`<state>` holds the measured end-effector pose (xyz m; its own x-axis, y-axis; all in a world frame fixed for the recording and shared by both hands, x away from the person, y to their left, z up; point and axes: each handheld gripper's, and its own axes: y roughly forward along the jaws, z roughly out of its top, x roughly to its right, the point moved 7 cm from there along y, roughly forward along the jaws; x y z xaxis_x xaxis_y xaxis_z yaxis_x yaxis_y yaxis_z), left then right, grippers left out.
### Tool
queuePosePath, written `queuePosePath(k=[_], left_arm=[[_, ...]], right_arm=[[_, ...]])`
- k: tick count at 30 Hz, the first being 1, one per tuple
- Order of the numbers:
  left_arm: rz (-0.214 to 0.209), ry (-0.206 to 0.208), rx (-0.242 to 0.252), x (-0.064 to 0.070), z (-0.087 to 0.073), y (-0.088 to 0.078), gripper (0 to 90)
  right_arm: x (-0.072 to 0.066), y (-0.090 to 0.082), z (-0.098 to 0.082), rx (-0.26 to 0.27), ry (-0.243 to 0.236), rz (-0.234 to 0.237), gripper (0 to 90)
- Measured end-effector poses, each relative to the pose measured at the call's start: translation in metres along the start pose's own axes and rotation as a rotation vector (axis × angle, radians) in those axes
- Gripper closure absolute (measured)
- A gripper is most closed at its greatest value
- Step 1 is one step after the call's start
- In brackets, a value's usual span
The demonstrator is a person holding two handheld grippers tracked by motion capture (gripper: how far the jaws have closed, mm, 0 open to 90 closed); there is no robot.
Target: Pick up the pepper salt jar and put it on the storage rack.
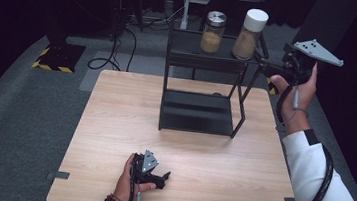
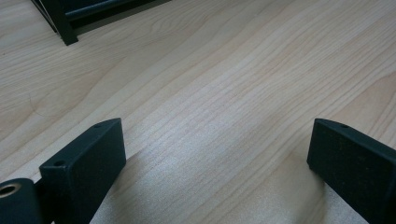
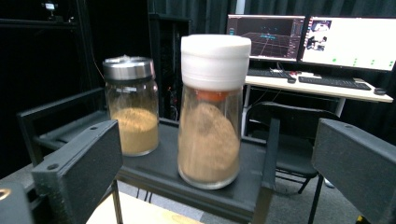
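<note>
The left tool [image 1: 158,176] rests near the table's [image 1: 113,124] front edge, jaws wide and empty. The right tool [image 1: 265,64] hovers beyond the far right corner, jaws spread wide with nothing between them, facing the white-lid jar [image 1: 250,33] at the right end of the rack's [image 1: 206,57] top shelf. An off-centre approach could topple it against the steel-lid jar [image 1: 213,32] beside it. Both jars hold brown powder, the white-lid jar fuller.
</note>
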<state>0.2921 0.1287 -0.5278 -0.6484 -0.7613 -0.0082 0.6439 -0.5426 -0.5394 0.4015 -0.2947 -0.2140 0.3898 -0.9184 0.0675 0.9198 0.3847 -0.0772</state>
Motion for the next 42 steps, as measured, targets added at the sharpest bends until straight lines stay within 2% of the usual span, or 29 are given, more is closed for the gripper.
queuePosePath(k=[14,21,25,31,42], left_arm=[[0.0,-0.001,0.001,0.0,0.0,0.0,4.2],[0.0,-0.001,0.001,0.0,0.0,0.0,4.3],[0.003,-0.003,0.001,0.0,0.0,0.0,4.2],[0.003,-0.003,0.001,0.0,0.0,0.0,4.2],[0.003,-0.003,0.001,0.0,0.0,0.0,4.2]], right_arm=[[0.0,-0.029,-0.042,-0.003,-0.009,0.03,1.4],[-0.002,-0.036,-0.058,-0.014,-0.026,0.038,1.4],[-0.003,-0.039,-0.067,-0.026,-0.02,0.047,1.4],[-0.004,-0.044,-0.081,-0.04,-0.05,0.049,1.6],[-0.005,-0.054,-0.106,-0.058,-0.039,0.073,1.4]])
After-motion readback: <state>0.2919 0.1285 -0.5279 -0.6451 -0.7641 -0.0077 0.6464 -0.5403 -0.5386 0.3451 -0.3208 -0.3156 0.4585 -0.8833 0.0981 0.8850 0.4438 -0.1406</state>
